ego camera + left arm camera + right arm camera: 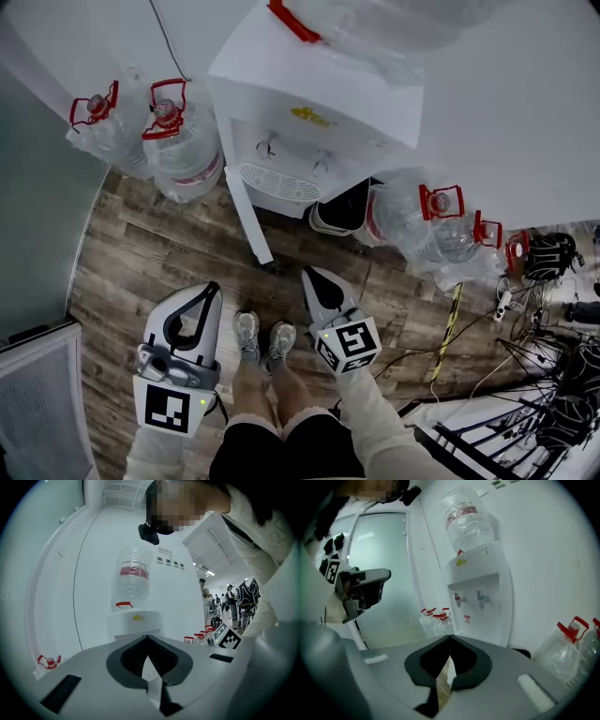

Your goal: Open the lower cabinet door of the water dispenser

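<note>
The white water dispenser [309, 94] stands ahead with a big bottle on top. Its lower cabinet door [249, 214] juts out toward me as a narrow white panel, with dark space [342, 208] to its right. My left gripper [213, 289] is shut and holds nothing, over the wooden floor short of the door. My right gripper [311, 274] is also shut and holds nothing, just right of the door's lower end, apart from it. The left gripper view shows shut tips [147, 637] below the dispenser [136, 620]. The right gripper view shows shut tips [450, 637] below the taps [468, 598].
Water jugs with red caps [178, 141] stand left of the dispenser, and more jugs [427, 220] stand to its right. Cables and racks [553, 394] crowd the right edge. The person's feet [262, 339] are between the grippers. A glass panel [37, 206] bounds the left.
</note>
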A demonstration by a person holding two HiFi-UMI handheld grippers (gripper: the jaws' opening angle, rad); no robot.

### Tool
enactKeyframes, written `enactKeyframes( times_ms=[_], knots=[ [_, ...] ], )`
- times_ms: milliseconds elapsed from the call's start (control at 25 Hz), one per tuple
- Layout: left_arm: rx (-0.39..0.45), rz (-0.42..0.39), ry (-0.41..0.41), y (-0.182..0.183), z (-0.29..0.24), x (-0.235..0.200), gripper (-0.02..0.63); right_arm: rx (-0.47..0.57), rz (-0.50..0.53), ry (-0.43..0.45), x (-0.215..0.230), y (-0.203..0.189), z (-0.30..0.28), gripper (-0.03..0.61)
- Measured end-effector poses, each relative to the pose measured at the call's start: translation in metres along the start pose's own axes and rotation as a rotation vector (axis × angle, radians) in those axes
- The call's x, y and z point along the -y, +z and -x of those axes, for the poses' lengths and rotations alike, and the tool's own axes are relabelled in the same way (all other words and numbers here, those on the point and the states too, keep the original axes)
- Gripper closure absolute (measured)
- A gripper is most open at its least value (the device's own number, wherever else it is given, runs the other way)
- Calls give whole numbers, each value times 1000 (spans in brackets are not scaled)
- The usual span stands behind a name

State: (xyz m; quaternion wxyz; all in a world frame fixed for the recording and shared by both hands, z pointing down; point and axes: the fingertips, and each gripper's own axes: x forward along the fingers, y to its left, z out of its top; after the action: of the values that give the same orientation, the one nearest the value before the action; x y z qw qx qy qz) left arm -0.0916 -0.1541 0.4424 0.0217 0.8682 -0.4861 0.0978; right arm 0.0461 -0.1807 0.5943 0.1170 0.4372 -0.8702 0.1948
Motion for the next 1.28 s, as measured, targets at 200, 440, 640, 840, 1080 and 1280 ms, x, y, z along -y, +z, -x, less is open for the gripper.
enactKeyframes(
  times_ms=[200, 440, 640, 840, 1080, 1280],
  knots=[
    [8, -12, -7, 31, 3, 5, 611, 41, 25, -15, -5, 45, 28, 569],
    [1, -19, 0, 65, 11, 9, 611, 76, 42, -16, -17, 94, 62, 569],
    [20, -20, 20, 98, 19, 10, 611, 124, 43, -28, -24, 134, 90, 569],
    [35, -26, 25, 127, 27, 13, 611, 157, 80, -38, -31, 171, 113, 569],
    [48, -30, 37, 158, 37, 15, 611, 180, 124, -37, -44, 207, 140, 569],
    [92, -37, 44, 187, 44, 16, 611, 207, 138, -43, -52, 230, 161, 569]
  ],
)
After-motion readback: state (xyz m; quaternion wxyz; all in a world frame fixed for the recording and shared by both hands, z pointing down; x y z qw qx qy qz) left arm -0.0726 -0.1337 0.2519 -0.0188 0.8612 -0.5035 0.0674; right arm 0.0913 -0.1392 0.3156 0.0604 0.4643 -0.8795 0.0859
